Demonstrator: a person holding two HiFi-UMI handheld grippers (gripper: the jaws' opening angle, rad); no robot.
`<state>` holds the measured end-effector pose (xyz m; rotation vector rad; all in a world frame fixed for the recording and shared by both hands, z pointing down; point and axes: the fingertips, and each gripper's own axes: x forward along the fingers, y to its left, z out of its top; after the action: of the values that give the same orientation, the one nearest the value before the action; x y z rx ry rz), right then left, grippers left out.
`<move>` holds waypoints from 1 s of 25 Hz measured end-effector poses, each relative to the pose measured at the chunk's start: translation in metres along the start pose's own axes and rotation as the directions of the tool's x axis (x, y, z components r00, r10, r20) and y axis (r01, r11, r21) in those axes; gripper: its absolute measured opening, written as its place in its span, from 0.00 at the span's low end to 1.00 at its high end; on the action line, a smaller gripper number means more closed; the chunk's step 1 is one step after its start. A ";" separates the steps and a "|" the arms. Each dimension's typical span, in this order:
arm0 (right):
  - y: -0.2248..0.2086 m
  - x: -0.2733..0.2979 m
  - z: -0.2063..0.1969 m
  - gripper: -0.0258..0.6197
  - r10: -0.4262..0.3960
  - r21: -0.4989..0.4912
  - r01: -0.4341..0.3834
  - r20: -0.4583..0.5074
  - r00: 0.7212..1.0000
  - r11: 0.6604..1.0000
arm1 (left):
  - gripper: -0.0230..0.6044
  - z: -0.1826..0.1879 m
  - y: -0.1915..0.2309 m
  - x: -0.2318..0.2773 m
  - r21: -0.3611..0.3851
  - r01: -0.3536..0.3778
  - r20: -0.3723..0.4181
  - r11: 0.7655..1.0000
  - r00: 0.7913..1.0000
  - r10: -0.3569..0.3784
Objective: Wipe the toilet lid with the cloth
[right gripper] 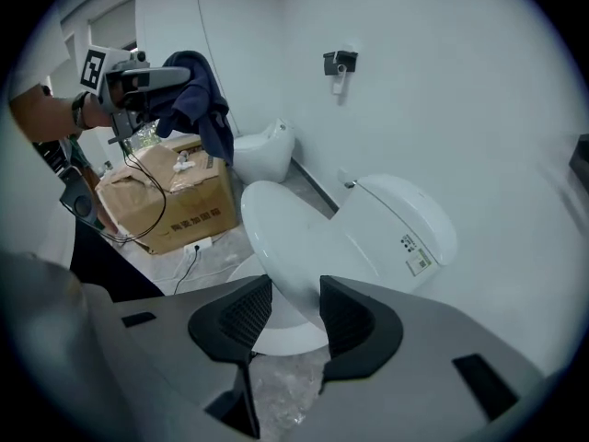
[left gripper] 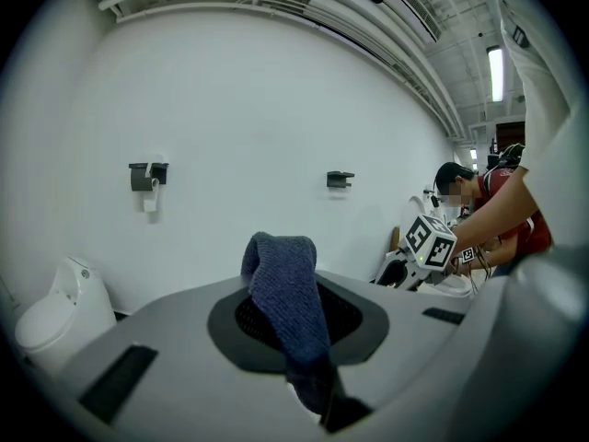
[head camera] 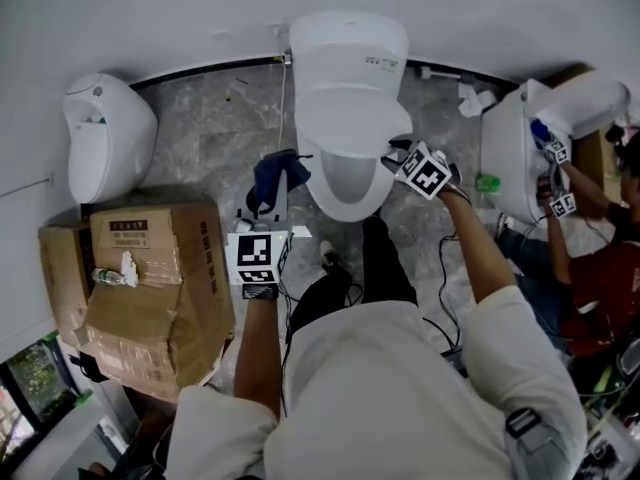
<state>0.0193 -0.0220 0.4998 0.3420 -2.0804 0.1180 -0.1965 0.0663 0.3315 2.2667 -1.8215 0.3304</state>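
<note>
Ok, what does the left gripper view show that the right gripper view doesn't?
Only the left gripper view shows a second person and the right gripper from outside. Only the right gripper view shows the toilet lid, the cardboard box and the left gripper from outside. Both show the blue cloth it clamps.

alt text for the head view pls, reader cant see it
From above, a person faces a white toilet, the left gripper holding a dark blue cloth beside it, the right gripper at its other side. A cardboard box sits left.

Right gripper (right gripper: 296, 304) fingers (right gripper: 241, 316) apart; toilet lid (right gripper: 287, 238) rim between.
</note>
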 end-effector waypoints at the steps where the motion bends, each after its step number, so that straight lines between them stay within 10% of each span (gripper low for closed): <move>1: 0.007 0.003 -0.005 0.32 0.012 -0.012 -0.013 -0.012 1.000 1.000 | 0.11 -0.005 0.000 -0.002 -0.005 0.003 -0.008 1.000 1.000 -0.003; 13: 0.101 0.056 -0.088 0.36 0.339 -0.035 -0.354 -0.212 0.916 0.934 | 0.11 -0.055 -0.002 0.003 -0.040 0.011 -0.074 0.999 0.997 -0.013; 19: 0.136 0.085 -0.124 0.36 0.393 0.031 -0.400 -0.272 0.878 0.916 | 0.11 -0.077 -0.003 0.017 -0.041 0.020 -0.105 0.999 0.994 -0.024; 25: 0.145 0.106 -0.136 0.36 0.366 0.048 -0.365 -0.237 0.900 0.930 | 0.11 -0.109 -0.009 0.029 -0.057 0.032 -0.162 0.998 0.986 -0.041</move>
<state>0.0405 0.1261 0.6683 -0.0674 -1.8784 0.3701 -0.1858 0.0747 0.4441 2.1645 -1.6857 0.4412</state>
